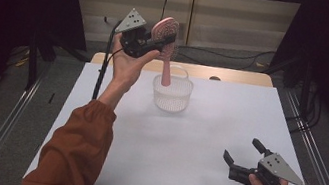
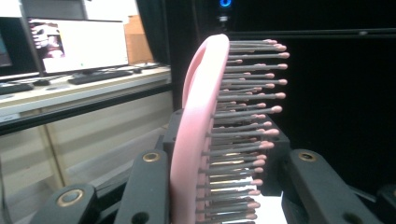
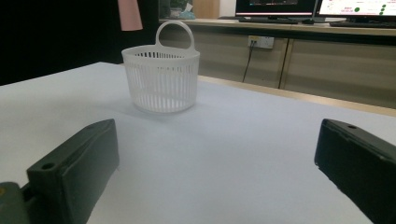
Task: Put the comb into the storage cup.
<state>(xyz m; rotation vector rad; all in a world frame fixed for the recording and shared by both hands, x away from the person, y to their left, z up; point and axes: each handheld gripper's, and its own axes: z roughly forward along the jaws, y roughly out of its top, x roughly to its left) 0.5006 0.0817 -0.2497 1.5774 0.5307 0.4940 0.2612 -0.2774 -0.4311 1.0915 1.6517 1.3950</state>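
Note:
A pink hairbrush (image 1: 166, 42) hangs above the white slatted basket (image 1: 171, 92), handle pointing down toward the basket's mouth. My left gripper (image 1: 163, 40) is shut on the brush's head, held high over the table's far side. In the left gripper view the brush (image 2: 198, 135) stands on edge between the two black jaws, bristles facing right. My right gripper (image 1: 239, 153) rests low near the table's front right, jaws wide apart with nothing between them. In the right gripper view the basket (image 3: 161, 79) stands ahead on the table, and the brush's handle tip (image 3: 129, 15) hangs above it.
The white tabletop (image 1: 204, 145) stretches between the basket and the right gripper. A wooden strip (image 1: 236, 76) runs along the table's far edge. Metal rails (image 1: 316, 173) flank both sides. Desks with monitors (image 2: 77, 44) stand beyond the table.

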